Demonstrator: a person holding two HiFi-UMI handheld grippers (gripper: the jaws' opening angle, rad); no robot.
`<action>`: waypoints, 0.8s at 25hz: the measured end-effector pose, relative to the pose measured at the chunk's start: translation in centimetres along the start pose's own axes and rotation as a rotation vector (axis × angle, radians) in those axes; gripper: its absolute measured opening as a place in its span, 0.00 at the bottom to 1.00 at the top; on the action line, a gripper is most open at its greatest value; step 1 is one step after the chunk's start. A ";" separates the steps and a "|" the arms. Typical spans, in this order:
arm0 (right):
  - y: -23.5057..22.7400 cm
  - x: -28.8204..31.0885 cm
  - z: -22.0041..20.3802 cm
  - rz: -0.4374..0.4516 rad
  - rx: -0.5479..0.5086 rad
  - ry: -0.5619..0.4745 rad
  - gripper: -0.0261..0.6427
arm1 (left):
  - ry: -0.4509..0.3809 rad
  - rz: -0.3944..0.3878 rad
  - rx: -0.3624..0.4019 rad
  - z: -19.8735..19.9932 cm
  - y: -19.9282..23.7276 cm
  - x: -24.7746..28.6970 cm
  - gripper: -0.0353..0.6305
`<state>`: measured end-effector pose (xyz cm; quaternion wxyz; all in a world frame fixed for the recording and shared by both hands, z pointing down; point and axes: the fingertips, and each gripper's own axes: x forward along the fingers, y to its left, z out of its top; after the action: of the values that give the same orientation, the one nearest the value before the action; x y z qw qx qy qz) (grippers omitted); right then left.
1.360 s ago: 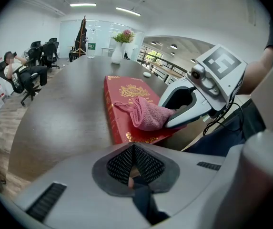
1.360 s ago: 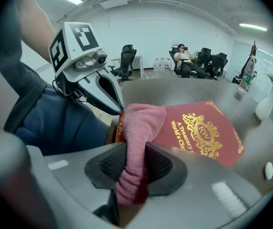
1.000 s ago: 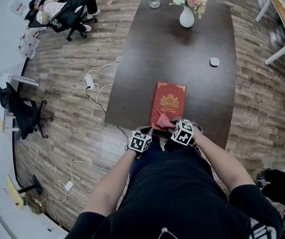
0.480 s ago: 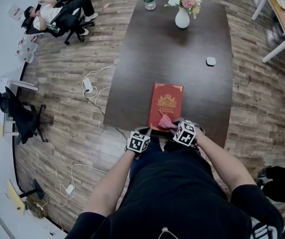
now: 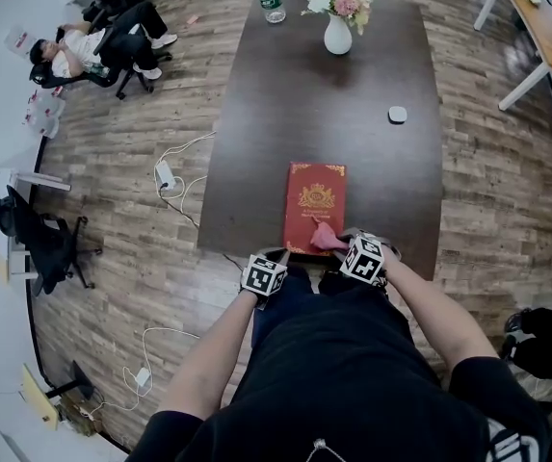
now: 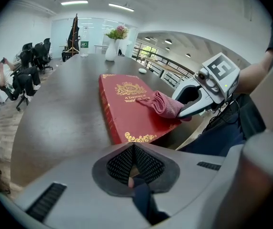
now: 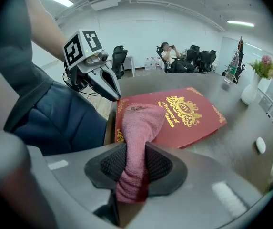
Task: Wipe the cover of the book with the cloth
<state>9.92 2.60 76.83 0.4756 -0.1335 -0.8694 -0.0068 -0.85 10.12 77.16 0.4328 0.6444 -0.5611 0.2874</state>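
Right gripper view: right claw (image 7: 137, 163) pinching a pink cloth (image 7: 142, 122), whose free end rests on the near end of the red book (image 7: 186, 114). Left claw (image 6: 134, 162) pressed together, holding nothing, near the book's near corner. Book flat, closed, at the near edge of the dark worktop (image 5: 328, 114). Beyond: small white puck (image 5: 397, 115), vase of flowers (image 5: 337, 33), bottle (image 5: 271, 1).

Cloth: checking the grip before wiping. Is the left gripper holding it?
No, the right gripper is clamped on the cloth, which rests on the book.
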 end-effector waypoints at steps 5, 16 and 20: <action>-0.3 -0.3 -0.8 -0.017 0.039 0.002 0.21 | 0.021 -0.029 0.028 0.1 0.0 0.1 0.05; -0.6 -1.0 -3.1 -0.103 0.155 0.080 0.21 | 0.089 -0.125 0.141 0.1 -0.1 0.1 0.05; -0.4 -1.4 -3.0 -0.166 0.241 0.107 0.21 | 0.065 -0.163 0.176 2.1 0.8 -0.6 0.05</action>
<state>13.08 1.51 77.35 0.5316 -0.0025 -0.8455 0.0509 -2.00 8.58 75.91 0.4143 0.7136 -0.4652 0.3204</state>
